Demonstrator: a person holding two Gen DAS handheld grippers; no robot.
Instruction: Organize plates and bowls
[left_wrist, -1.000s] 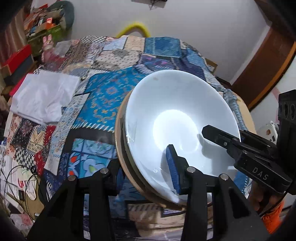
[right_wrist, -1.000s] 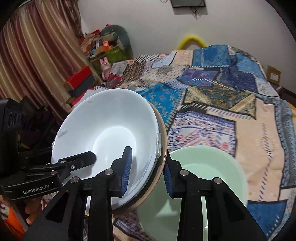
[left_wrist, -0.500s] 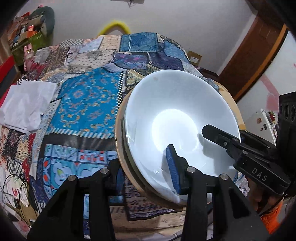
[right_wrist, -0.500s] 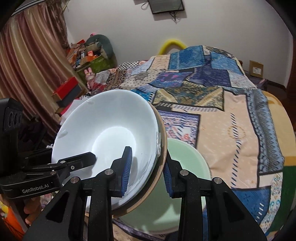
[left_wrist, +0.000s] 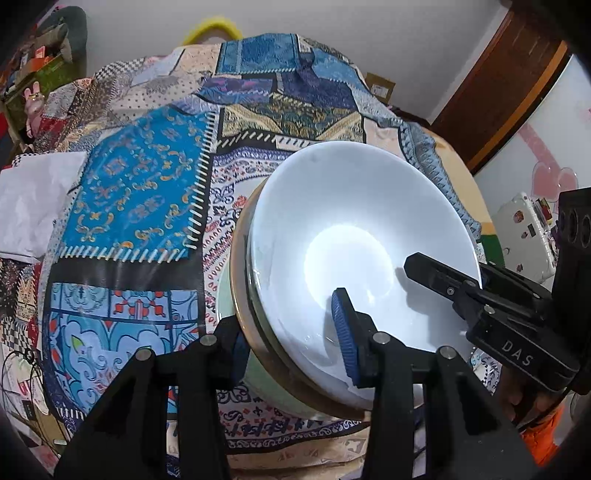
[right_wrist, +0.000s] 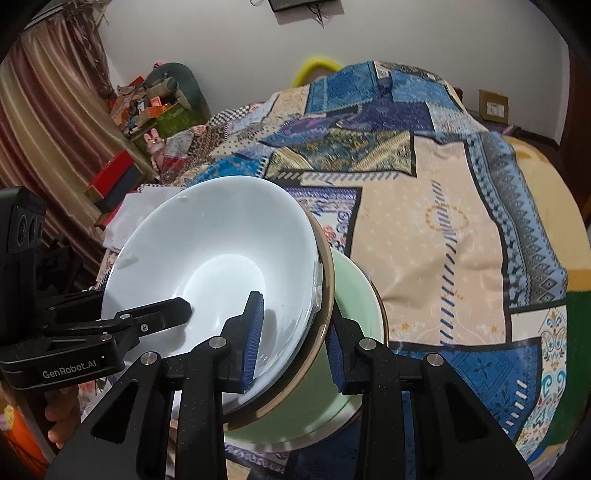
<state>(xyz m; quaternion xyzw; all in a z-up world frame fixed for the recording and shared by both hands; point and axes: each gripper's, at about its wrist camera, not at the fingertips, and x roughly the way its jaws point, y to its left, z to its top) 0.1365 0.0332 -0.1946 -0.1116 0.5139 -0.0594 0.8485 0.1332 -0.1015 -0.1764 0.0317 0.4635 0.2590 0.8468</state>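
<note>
Both tools (left_wrist: 291, 339) (right_wrist: 293, 339) grip a tilted, glossy white bowl (left_wrist: 354, 236) nested in a tan-rimmed dish (left_wrist: 240, 295).

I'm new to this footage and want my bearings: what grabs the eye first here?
A stack of bowls with a white bowl on top fills the middle of both views, tilted and clamped at opposite rims by the left gripper and the right gripper. Just beneath it a pale green bowl rests on the bright patchwork bedspread that covers everything behind.
</note>
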